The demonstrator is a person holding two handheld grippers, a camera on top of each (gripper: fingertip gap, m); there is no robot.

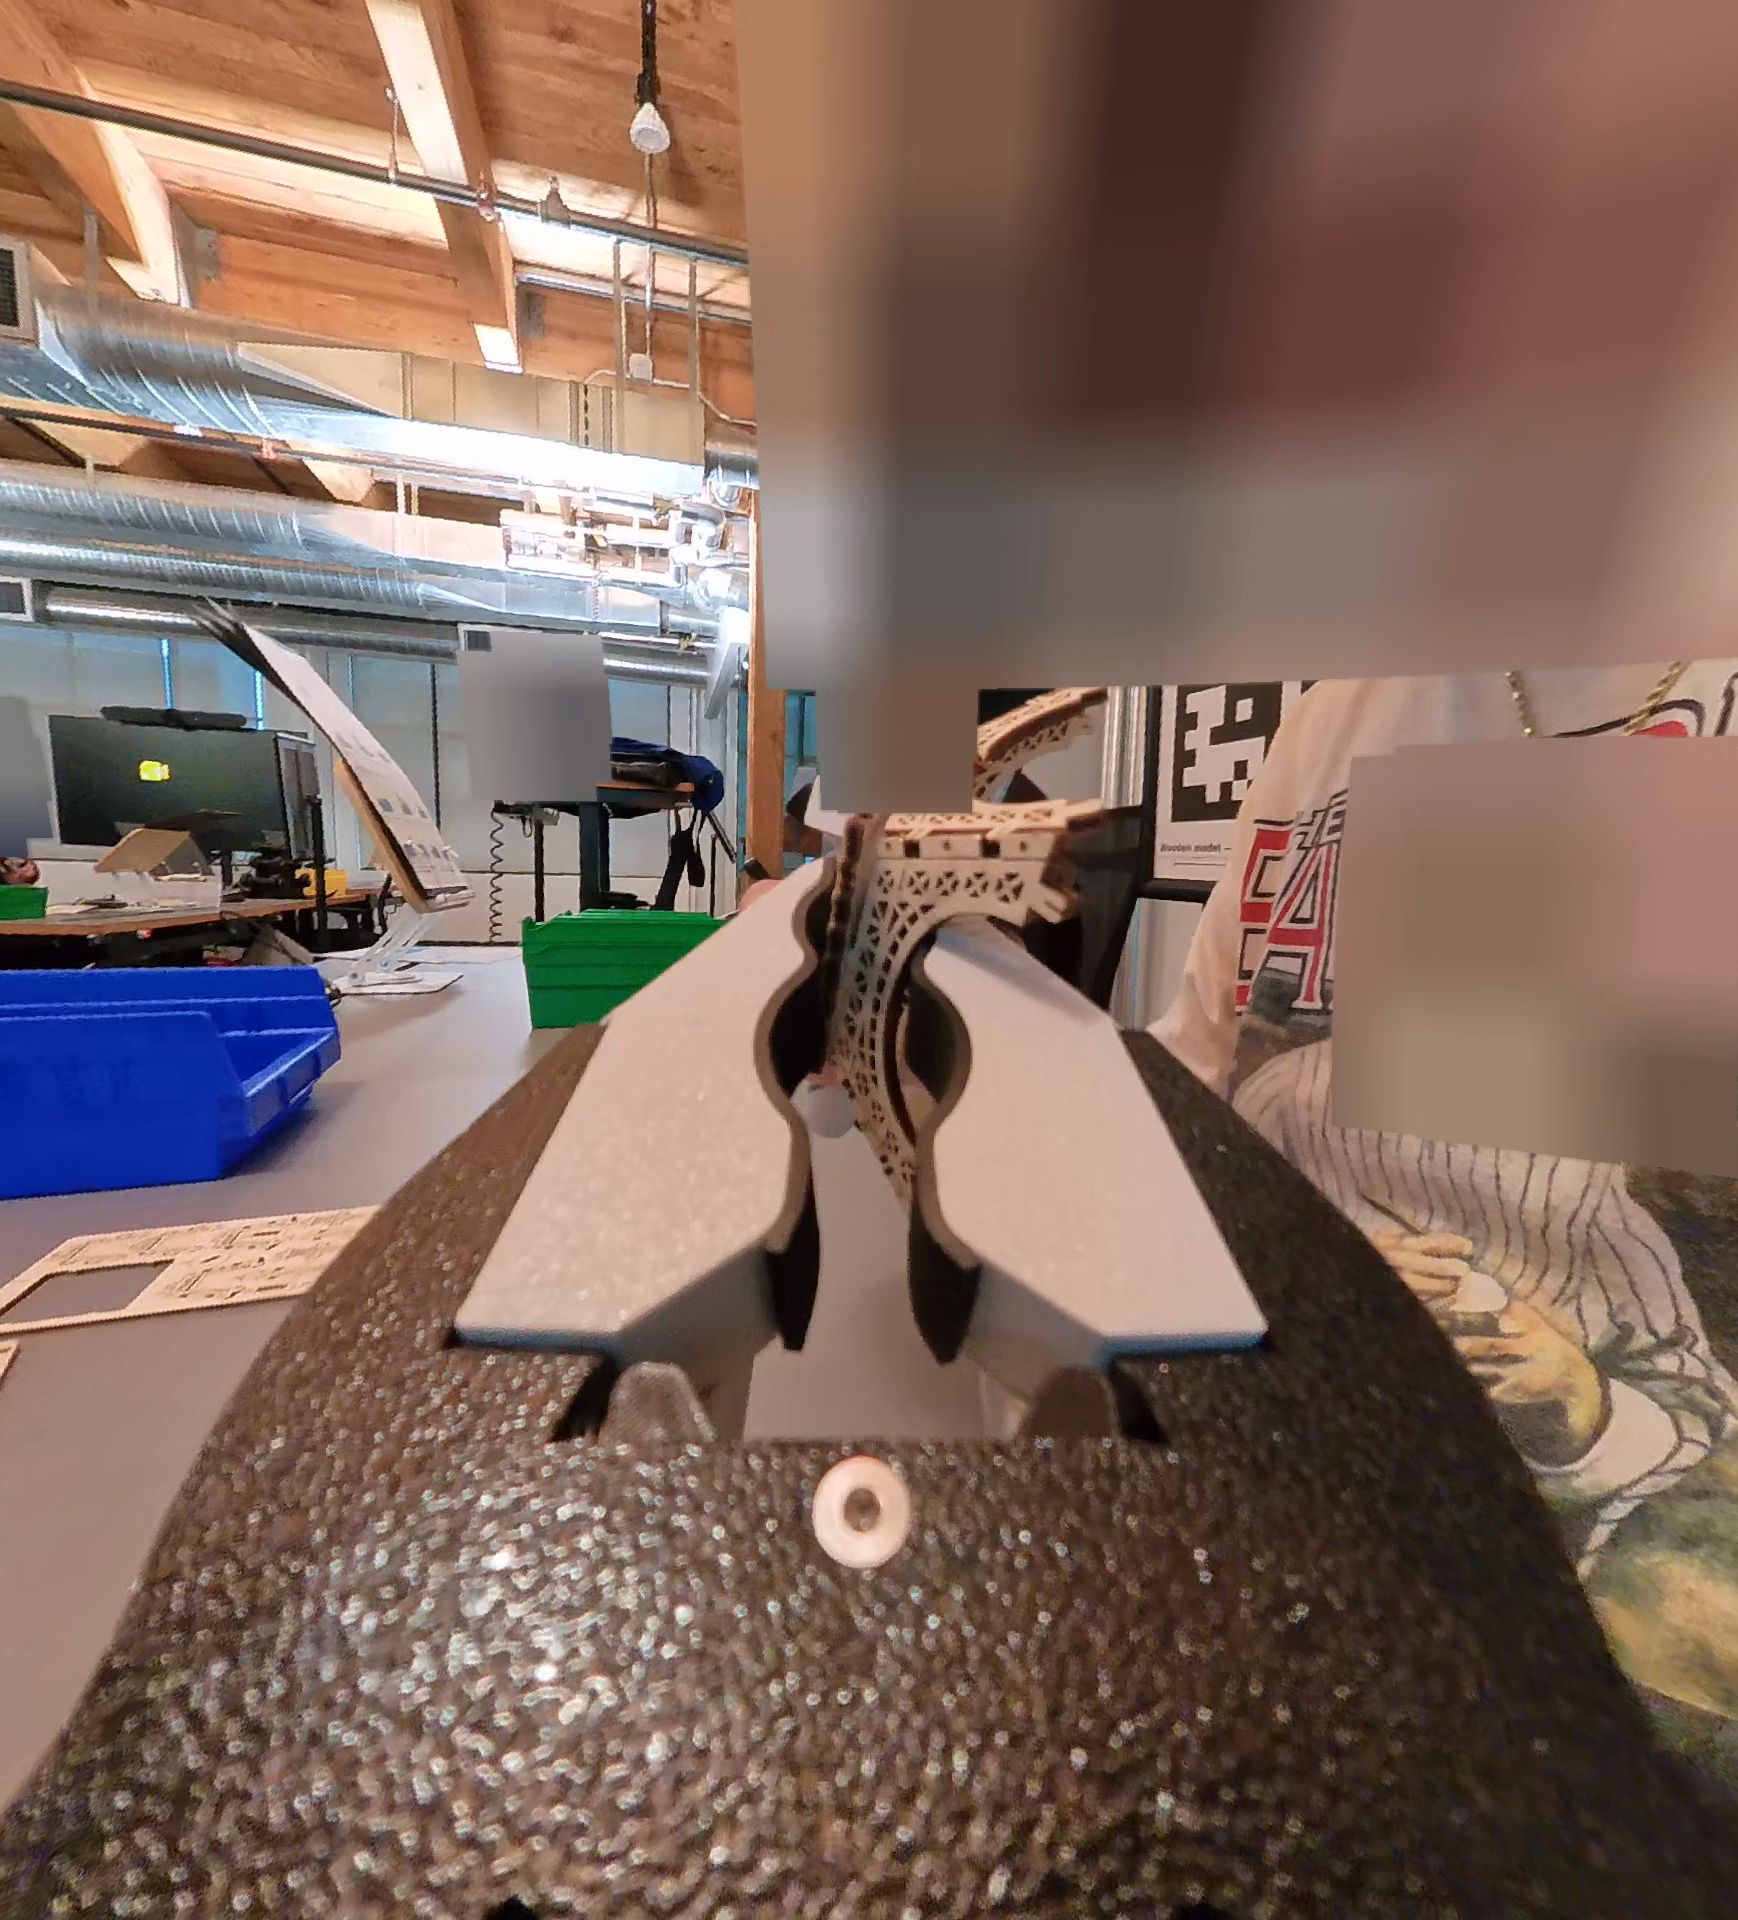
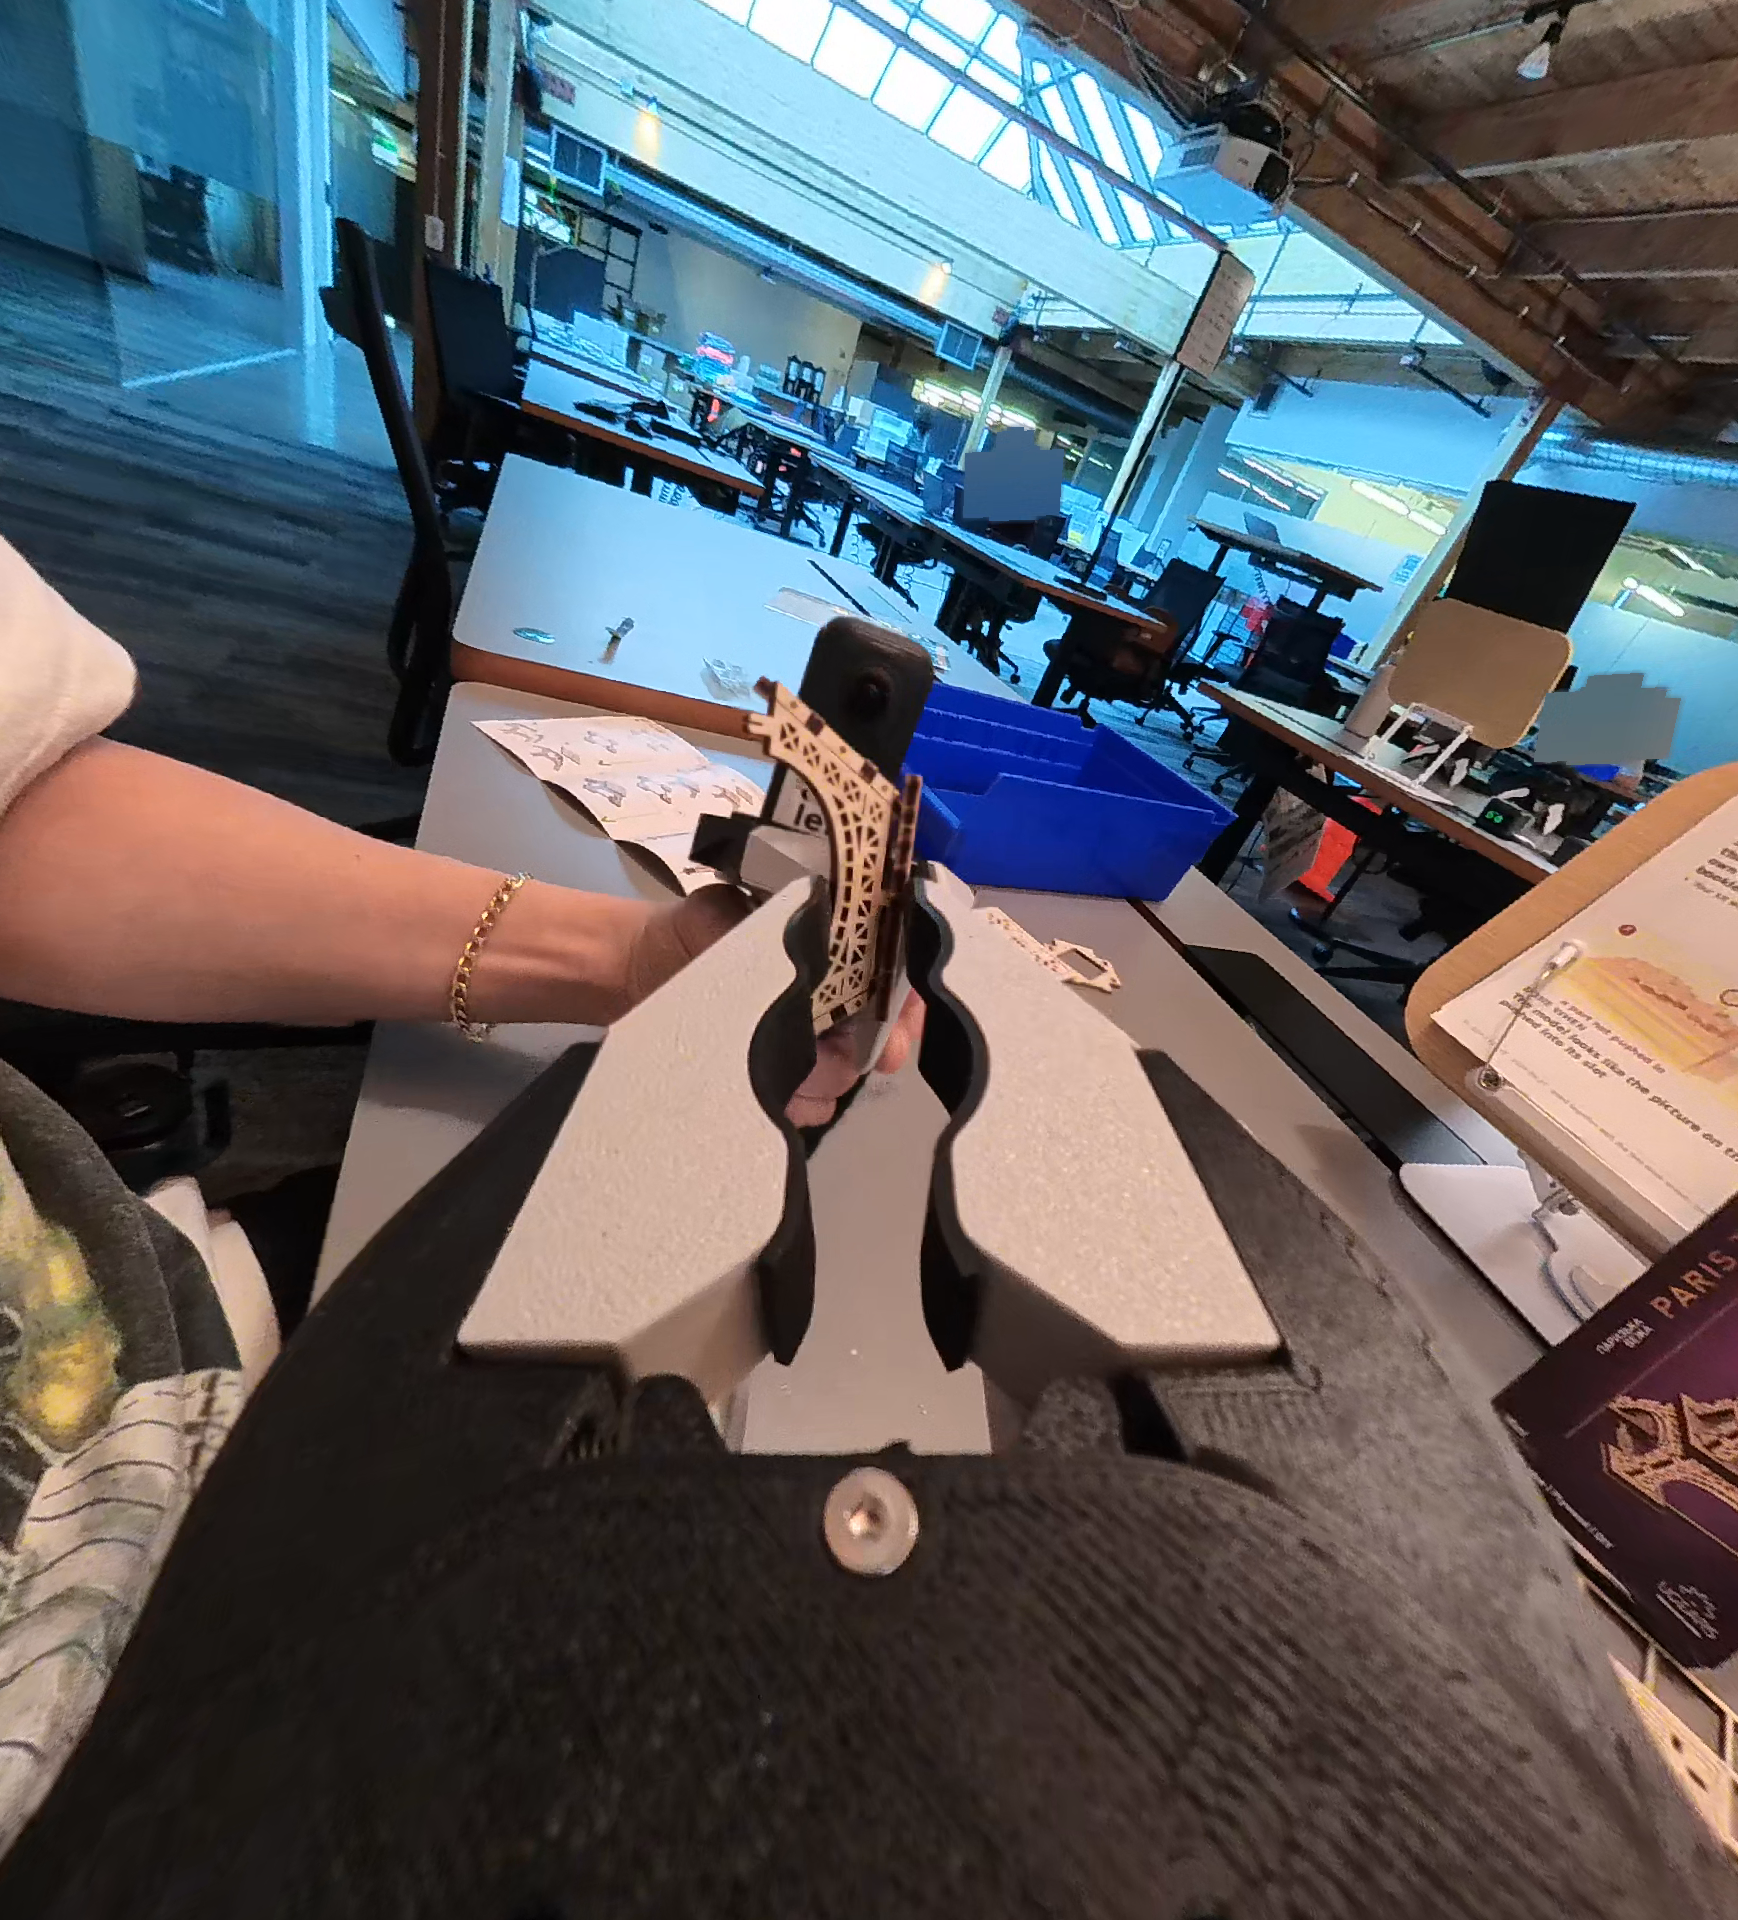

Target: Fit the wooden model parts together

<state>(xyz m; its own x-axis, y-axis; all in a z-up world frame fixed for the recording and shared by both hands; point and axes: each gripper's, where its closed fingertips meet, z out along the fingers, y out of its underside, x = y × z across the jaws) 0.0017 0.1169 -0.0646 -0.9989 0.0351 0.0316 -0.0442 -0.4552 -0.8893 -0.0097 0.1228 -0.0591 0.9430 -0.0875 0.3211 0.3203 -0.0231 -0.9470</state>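
Observation:
My left gripper (image 1: 875,914) is shut on a laser-cut wooden lattice part (image 1: 880,1008), a curved tower leg, and holds it up in the air. A stepped wooden section (image 1: 958,847) sits at its top, and a curved wooden arch (image 1: 1036,727) shows beyond. My right gripper (image 2: 865,894) is shut on a similar curved lattice leg (image 2: 849,821), with a second thin wooden layer (image 2: 909,831) edge-on against it. The left gripper's body and camera (image 2: 865,691) show right behind this part, held by a hand. Whether the parts are joined is hidden.
A blue bin (image 1: 117,1070) and a green bin (image 1: 605,956) stand on the grey table (image 1: 65,1455), with cut-out wooden sheets (image 1: 169,1268) at the left. To the right are an instruction stand (image 2: 1623,987) and a purple box (image 2: 1696,1455). The person's arm (image 2: 221,883) is close. My left and right fingertips are right by each other.

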